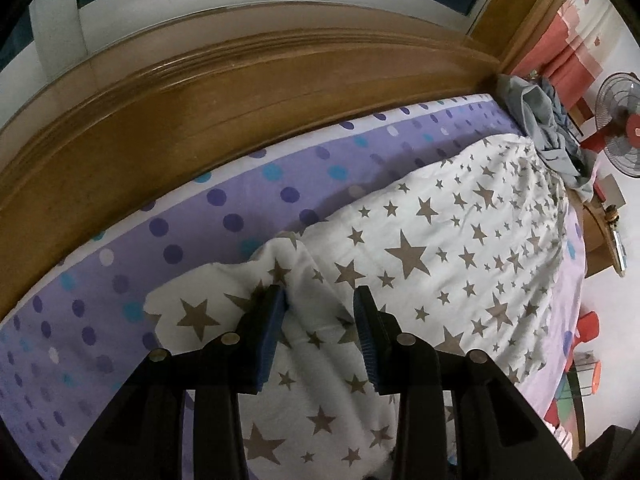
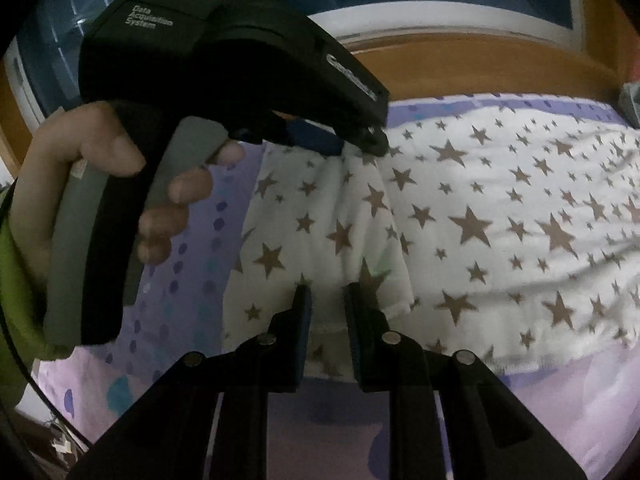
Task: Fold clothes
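Observation:
A white garment with brown stars (image 1: pixel 440 240) lies spread on the purple dotted bed sheet (image 1: pixel 192 224). My left gripper (image 1: pixel 320 300) is open, its blue pads straddling a bunched ridge of cloth at the garment's left end. In the right wrist view the same garment (image 2: pixel 500 220) stretches to the right. My right gripper (image 2: pixel 328 300) is open, with the near hem of the garment lying between its fingers. A hand (image 2: pixel 60 168) holds the left gripper (image 2: pixel 348 146), which presses down on the garment's far edge.
A wooden bed frame (image 1: pixel 200 100) runs along the far side under a window. A heap of grey and blue clothes (image 1: pixel 552 128) sits at the bed's far right corner. A fan (image 1: pixel 620 124) and red items stand beyond the bed.

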Tool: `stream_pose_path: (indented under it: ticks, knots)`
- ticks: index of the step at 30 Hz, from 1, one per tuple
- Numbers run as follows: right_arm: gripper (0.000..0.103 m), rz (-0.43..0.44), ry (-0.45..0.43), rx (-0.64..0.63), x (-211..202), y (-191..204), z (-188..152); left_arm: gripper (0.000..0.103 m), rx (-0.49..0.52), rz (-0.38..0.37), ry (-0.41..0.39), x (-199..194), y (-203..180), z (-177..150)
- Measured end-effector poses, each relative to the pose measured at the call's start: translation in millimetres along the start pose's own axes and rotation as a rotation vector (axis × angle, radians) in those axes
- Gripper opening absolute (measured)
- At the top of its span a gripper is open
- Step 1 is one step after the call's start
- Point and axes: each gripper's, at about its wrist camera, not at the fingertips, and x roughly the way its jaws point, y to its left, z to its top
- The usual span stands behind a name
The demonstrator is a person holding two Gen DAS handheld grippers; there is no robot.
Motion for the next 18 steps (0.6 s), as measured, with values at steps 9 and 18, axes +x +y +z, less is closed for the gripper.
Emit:
stream_pose_path:
  ticks: [9, 18]
  knots:
    - [0.035, -0.063, 0.020, 0.004, -8, 14, -16, 0.036, 0.115, 0.024, -0.028, -6, -9, -6]
    - [0.051, -0.210, 0.033, -0.012, -18, 54, -36, 0.036, 0.164, -0.006, -0.057, -32, -2, -20]
